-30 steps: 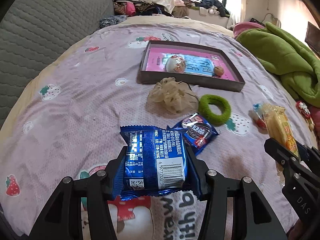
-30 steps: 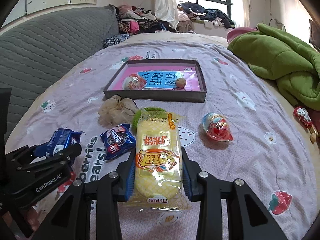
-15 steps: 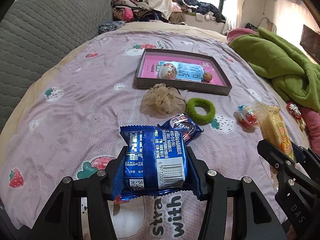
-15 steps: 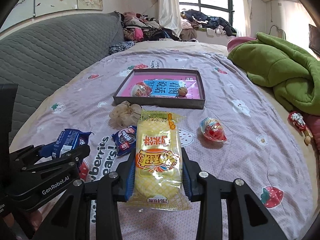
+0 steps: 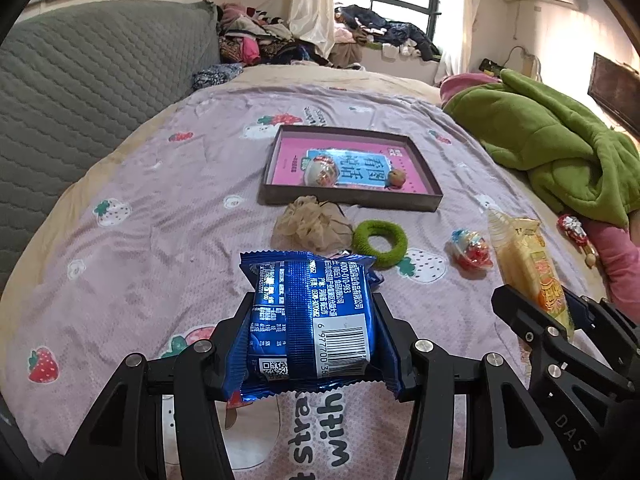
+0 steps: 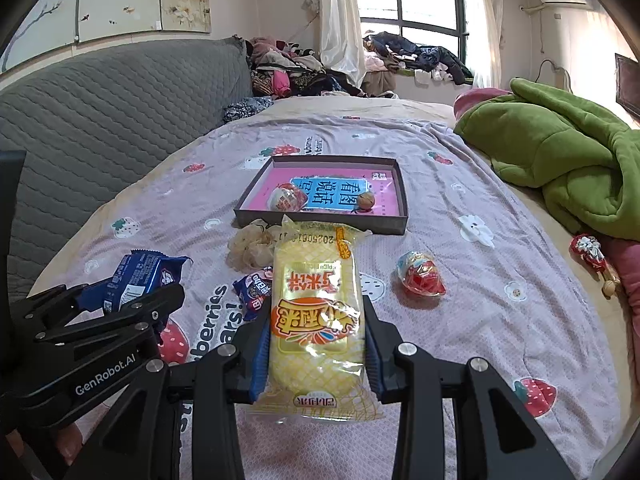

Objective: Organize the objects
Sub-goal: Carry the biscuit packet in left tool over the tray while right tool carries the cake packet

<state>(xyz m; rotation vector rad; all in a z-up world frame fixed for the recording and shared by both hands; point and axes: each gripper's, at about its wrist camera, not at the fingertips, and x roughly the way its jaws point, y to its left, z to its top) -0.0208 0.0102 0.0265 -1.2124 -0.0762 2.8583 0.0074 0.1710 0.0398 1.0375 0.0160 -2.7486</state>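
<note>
A: Left wrist view: the left gripper (image 5: 310, 330) clamps the blue snack pack (image 5: 310, 320), held above the bedspread (image 5: 160, 220), on the near side of the tray (image 5: 350, 202).

B: Right wrist view: the right gripper (image 6: 316, 350) grips the yellow cake pack (image 6: 318, 316), also short of the tray (image 6: 320, 222). Each should clear the near wall, then release onto bare pink floor, away from the egg toy (image 6: 286, 198).

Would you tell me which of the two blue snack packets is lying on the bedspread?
The smaller blue packet with the round logo; the larger blue packet is clamped in the left gripper.
</note>
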